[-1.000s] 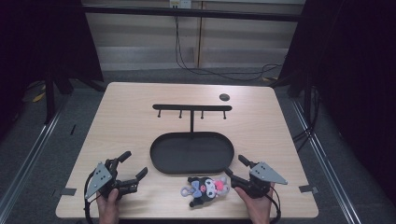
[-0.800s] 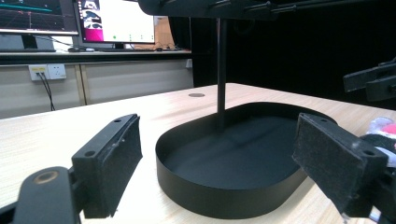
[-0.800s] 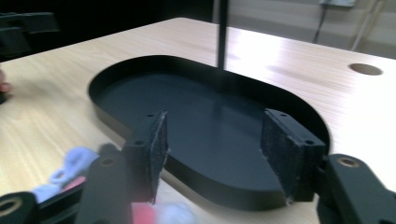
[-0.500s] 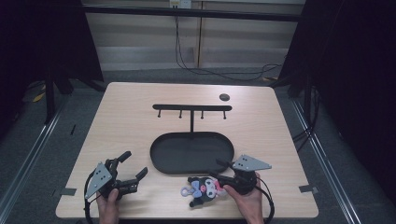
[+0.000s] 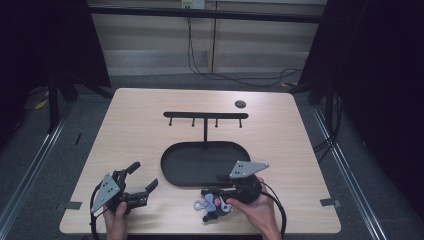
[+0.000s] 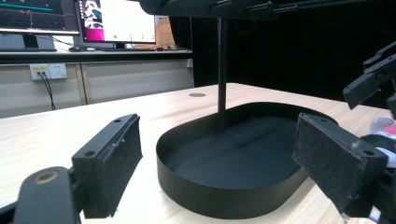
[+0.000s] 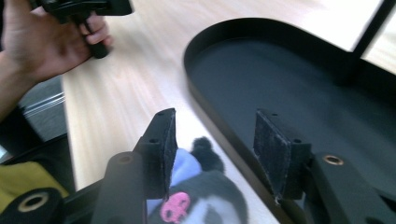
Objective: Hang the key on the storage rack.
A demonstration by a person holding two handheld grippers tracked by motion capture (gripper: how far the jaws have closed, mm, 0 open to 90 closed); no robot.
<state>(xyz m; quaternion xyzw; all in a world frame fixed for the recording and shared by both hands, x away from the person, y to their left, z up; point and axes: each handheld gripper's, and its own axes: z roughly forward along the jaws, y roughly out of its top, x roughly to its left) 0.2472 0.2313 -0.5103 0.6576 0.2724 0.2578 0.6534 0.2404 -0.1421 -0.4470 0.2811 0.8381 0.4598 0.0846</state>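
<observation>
Right gripper view: right gripper (image 7: 212, 149) jaws, just closing, straddle plush toy (image 7: 205, 205).

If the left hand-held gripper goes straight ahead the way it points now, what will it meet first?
Most likely the near wall of the black oval tray, which lies directly ahead between the open jaws of the left hand-held gripper; the exact depth is unclear.

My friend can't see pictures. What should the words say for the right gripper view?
The right gripper holds its two black padded jaws apart, just above a small black and lilac plush toy with a pink mark lying on the pale wooden table. Beside it sits an oval black metal tray, and at top left a hand grips the left gripper.
</observation>
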